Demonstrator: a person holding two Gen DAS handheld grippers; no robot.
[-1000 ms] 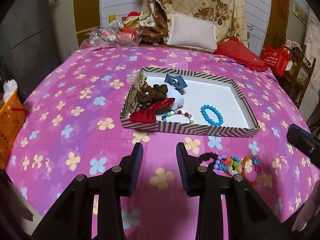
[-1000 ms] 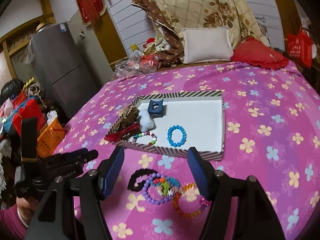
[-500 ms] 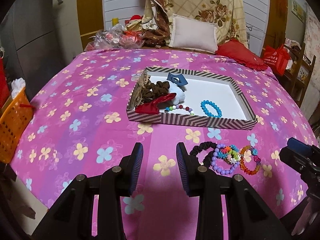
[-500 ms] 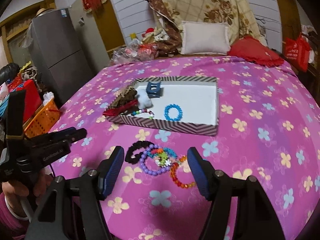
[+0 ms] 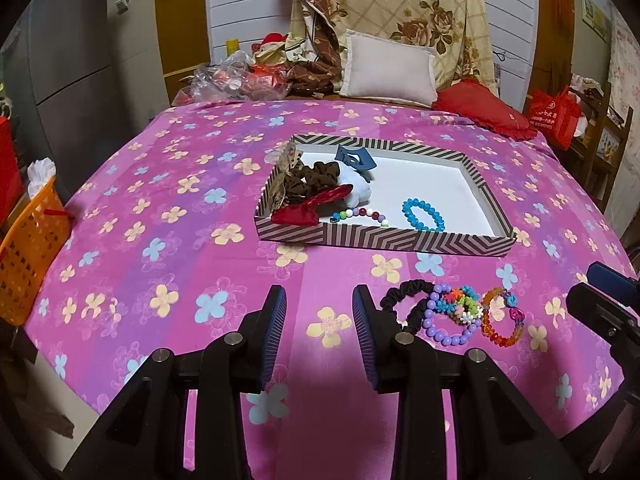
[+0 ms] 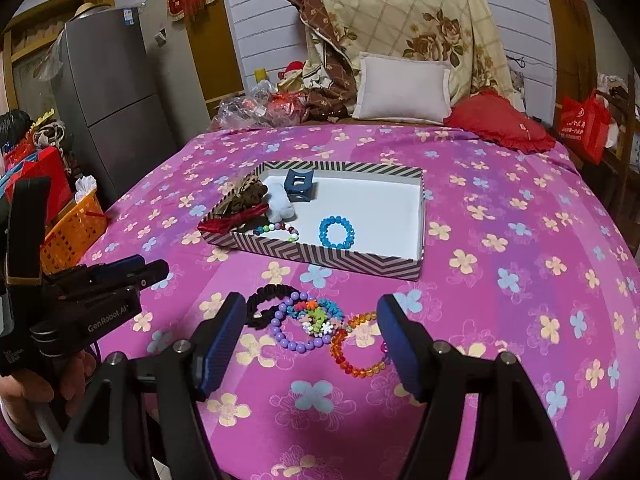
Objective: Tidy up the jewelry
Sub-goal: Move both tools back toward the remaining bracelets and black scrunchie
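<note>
A striped box (image 5: 384,242) (image 6: 328,258) on the pink bedspread holds a blue bead bracelet (image 5: 423,214) (image 6: 337,233), a multicolour bead bracelet (image 5: 360,215), brown scrunchies (image 5: 308,180), a red bow (image 5: 312,208) and a blue claw clip (image 5: 356,160). In front of the box lie a black scrunchie (image 6: 266,306), a purple bead bracelet (image 6: 298,330), a colourful spiky bracelet (image 6: 318,314) and an orange bead bracelet (image 6: 356,346). My right gripper (image 6: 310,338) is open just above this pile. My left gripper (image 5: 319,330) is open and empty, left of the pile (image 5: 456,314).
An orange basket (image 5: 28,256) stands off the bed's left edge. Pillows (image 5: 388,72), a red cushion (image 5: 484,110) and plastic bags (image 5: 236,82) lie at the bed's far end. A grey fridge (image 6: 108,96) stands at left and a red bag (image 6: 584,124) at right.
Both grippers have drawn back from the box toward the bed's near edge. The loose pile has moved up into clearer view between the right fingers. Both stay open.
</note>
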